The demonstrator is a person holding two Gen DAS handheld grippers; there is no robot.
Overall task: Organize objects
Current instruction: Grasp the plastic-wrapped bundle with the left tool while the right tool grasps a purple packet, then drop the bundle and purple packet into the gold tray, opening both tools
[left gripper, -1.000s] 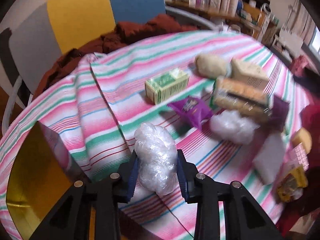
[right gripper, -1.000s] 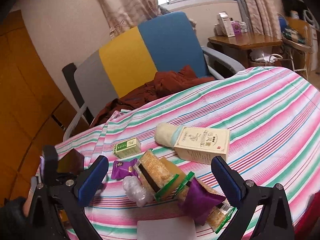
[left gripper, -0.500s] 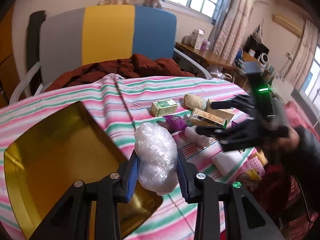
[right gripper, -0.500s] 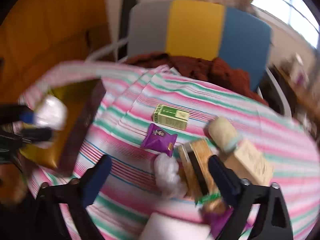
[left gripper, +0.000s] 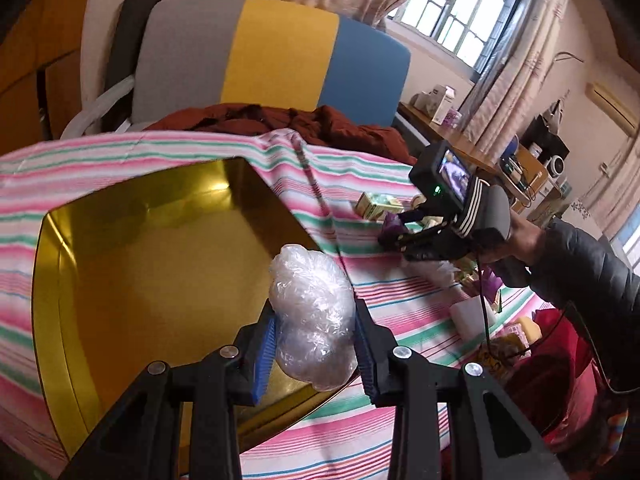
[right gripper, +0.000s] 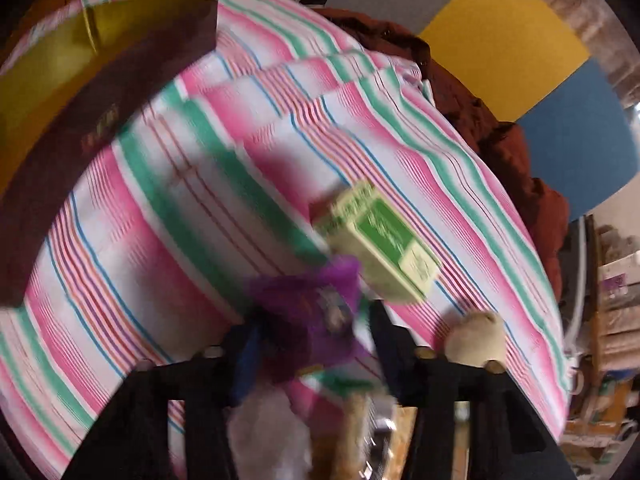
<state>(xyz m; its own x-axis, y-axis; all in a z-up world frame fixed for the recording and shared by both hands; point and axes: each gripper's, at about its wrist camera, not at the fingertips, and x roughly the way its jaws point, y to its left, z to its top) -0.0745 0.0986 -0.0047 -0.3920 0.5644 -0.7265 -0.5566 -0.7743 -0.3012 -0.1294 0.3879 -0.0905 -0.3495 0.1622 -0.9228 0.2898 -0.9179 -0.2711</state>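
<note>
The left gripper (left gripper: 314,354), clamped on the plastic-wrap ball (left gripper: 312,316), had swung over the gold tin's (left gripper: 52,320) near corner, ready to drop it, while the right gripper (right gripper: 312,354) had dropped around the purple packet (right gripper: 308,316), its grip lost in blur.

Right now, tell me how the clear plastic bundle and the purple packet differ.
The clear plastic bundle is see-through and puffy; the purple packet is opaque and flatter. The bundle is clamped in the left gripper over the gold tin; the packet sits between the right gripper's fingers at the striped tablecloth, grip unclear through blur.
</note>
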